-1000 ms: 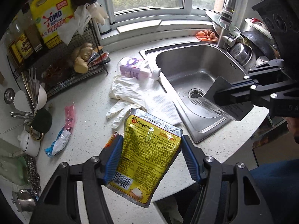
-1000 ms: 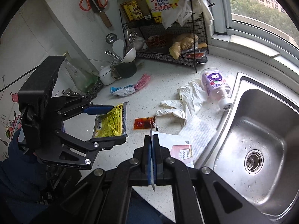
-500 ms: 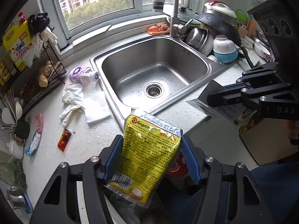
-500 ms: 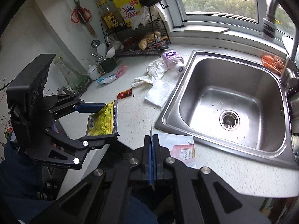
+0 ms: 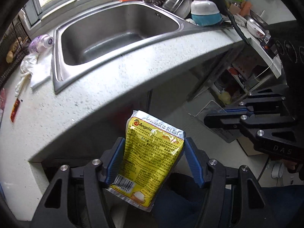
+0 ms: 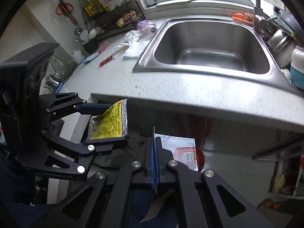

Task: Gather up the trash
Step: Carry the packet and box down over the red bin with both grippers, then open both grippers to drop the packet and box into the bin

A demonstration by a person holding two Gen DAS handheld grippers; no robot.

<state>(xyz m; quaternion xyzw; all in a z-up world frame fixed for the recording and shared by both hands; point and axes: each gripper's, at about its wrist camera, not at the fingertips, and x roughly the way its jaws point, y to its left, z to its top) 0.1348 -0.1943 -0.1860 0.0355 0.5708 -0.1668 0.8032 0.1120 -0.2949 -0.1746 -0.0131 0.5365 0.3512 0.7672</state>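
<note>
Two grippers loaded, below counter edge, frame centre. Left gripper (image 5: pixel 153 159) clamps yellow foil pouch (image 5: pixel 152 157), printed "Angel", barcode at bottom. Right gripper (image 6: pixel 154 161) pinched fully onto white-pink packet (image 6: pixel 182 152); text illegible, possibly a label.

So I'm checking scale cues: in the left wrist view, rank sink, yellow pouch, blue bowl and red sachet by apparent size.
1. sink
2. yellow pouch, though nearness to the camera inflates it
3. blue bowl
4. red sachet
</note>
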